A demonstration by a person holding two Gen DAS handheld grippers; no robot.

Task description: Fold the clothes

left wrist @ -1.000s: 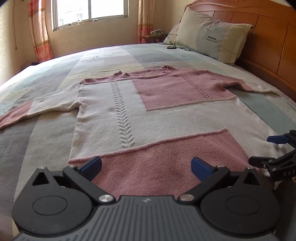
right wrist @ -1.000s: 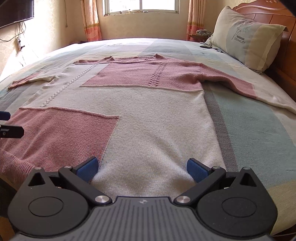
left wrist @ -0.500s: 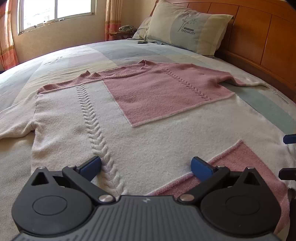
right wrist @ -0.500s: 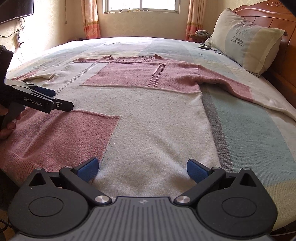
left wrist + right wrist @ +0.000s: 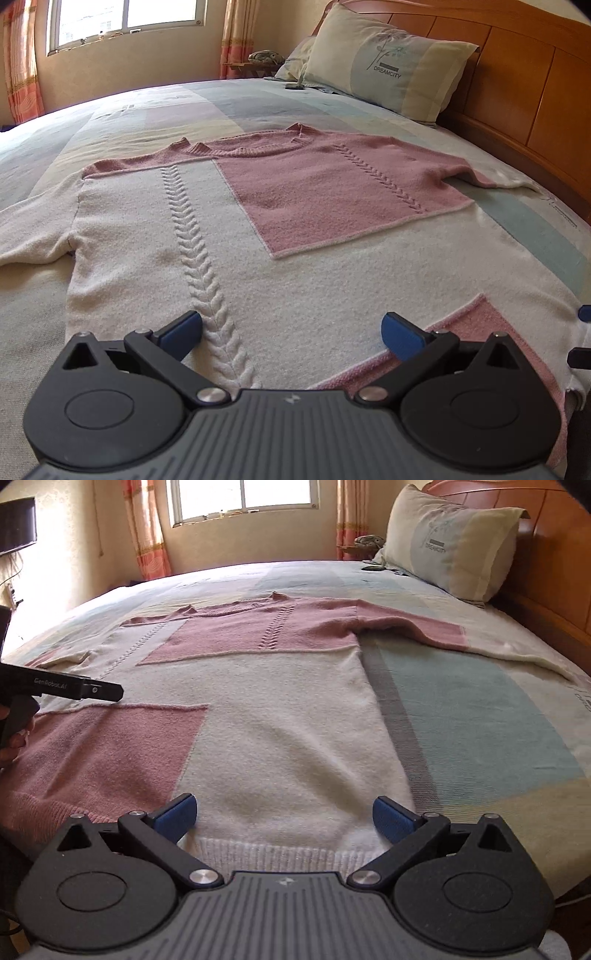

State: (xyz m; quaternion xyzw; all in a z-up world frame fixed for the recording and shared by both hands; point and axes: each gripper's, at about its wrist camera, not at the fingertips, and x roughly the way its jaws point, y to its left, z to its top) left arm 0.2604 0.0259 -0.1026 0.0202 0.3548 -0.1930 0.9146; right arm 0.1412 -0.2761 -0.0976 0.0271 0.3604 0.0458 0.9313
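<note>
A cream and pink knit sweater (image 5: 303, 236) lies flat, front up, on the bed, with both sleeves spread out. My left gripper (image 5: 291, 334) hovers open over its lower body, near the raised cable pattern (image 5: 199, 251); nothing sits between its blue pads. The right gripper (image 5: 284, 818) stands open just above the ribbed hem (image 5: 280, 853) at the sweater's cream lower corner (image 5: 295, 753). In the right wrist view the left gripper's black body (image 5: 62, 686) reaches in from the left over the pink patch (image 5: 103, 753), held by a hand (image 5: 14, 738).
A striped bedspread (image 5: 480, 720) covers the bed. A pillow (image 5: 388, 70) leans on the wooden headboard (image 5: 535, 96) at the right. A small dark object (image 5: 294, 86) lies near the pillow. A window (image 5: 240, 498) with curtains is at the far side.
The left gripper has moved forward over the sweater, from the hem towards the middle of the body. The right gripper has backed off slightly and now shows the ribbed hem. Both stay open.
</note>
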